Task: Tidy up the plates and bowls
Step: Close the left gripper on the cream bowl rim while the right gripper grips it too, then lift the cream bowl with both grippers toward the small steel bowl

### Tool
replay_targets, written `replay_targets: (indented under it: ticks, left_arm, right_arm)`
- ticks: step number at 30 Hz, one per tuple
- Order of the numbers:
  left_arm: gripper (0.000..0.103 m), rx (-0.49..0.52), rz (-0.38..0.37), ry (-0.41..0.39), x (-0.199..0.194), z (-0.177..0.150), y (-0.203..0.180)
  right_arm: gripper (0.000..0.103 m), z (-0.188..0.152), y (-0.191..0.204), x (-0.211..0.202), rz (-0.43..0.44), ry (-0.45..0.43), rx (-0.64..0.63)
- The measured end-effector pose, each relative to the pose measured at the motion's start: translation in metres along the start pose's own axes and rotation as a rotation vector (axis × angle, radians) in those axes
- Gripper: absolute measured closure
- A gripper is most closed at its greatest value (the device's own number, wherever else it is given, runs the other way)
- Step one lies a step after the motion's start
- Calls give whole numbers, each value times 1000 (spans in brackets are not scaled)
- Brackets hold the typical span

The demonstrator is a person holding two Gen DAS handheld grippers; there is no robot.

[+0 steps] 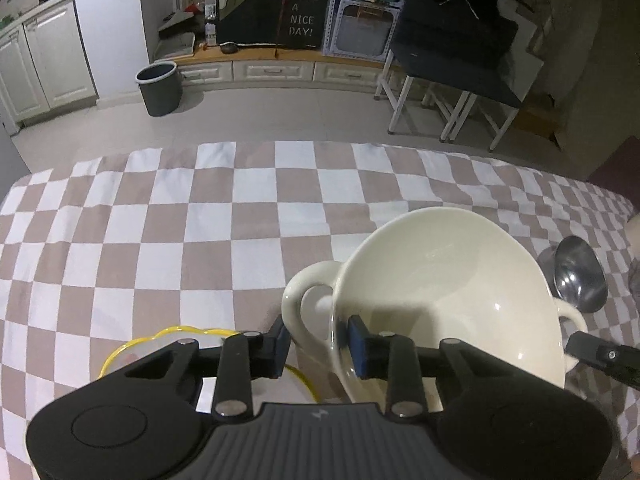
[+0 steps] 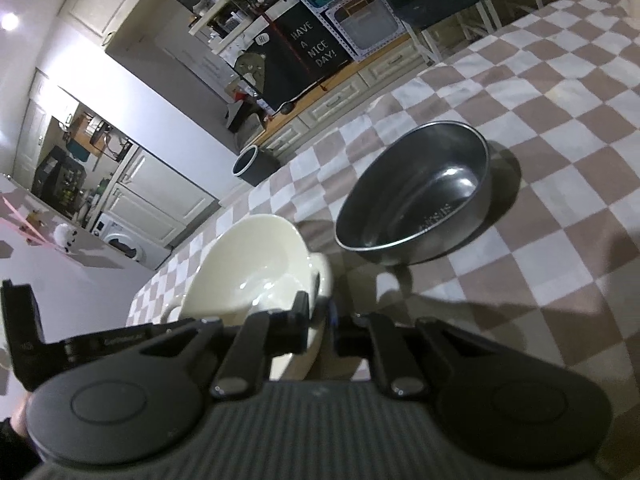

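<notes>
A cream bowl with two loop handles hangs tilted above the checkered tablecloth. My left gripper straddles its left side. One blue pad is inside against the wall, and the other pad looks pressed on the outer edge of the left handle. In the right wrist view my right gripper is shut on the handle at the other side of the cream bowl. A yellow-rimmed plate lies under my left gripper. A steel bowl sits on the cloth just beyond.
The steel bowl is close to the cream bowl's right side. Past the table's far edge is tiled floor with a dark bin and a white-legged stand. Low drawers line the back wall.
</notes>
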State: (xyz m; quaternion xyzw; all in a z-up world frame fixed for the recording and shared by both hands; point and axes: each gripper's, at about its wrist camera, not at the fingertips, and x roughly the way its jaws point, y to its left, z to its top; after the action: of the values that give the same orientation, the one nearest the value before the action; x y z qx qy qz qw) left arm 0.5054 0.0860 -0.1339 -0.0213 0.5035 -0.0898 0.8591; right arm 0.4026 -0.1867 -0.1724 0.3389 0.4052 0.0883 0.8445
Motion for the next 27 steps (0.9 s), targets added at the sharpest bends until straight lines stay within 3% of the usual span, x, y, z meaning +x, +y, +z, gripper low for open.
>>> replay_targets:
  ticks: [3, 4, 5, 10, 12, 13, 14, 20, 27]
  left_arm:
    - [67, 5, -4, 7, 4, 4, 1]
    - [67, 5, -6, 7, 5, 5, 1]
    - [67, 4, -10, 6, 6, 6, 2]
    - [67, -24, -31, -4, 13, 12, 6]
    - [67, -25, -44, -8, 16, 13, 8]
    - [67, -27, -54, -5, 17, 14, 10]
    - [67, -31, -62, -1, 18, 15, 11]
    - [68, -34, -79, -50, 20, 10, 11]
    - [71, -99, -98, -141, 18, -1, 13]
  right_arm:
    - [73, 4, 1, 6, 20, 4, -10]
    - [60, 3, 4, 8, 22, 7, -23]
    - [56, 3, 7, 11, 15, 15, -43]
    - [58, 2, 19, 30, -8, 58, -91]
    - [69, 2, 17, 36, -32, 68, -82]
    - [80, 2, 14, 38, -46, 74, -78]
    - [83, 2, 11, 38, -38, 74, -69]
    - [85, 4, 7, 38, -20, 63, -76]
    - [84, -5, 15, 32, -33, 13, -185]
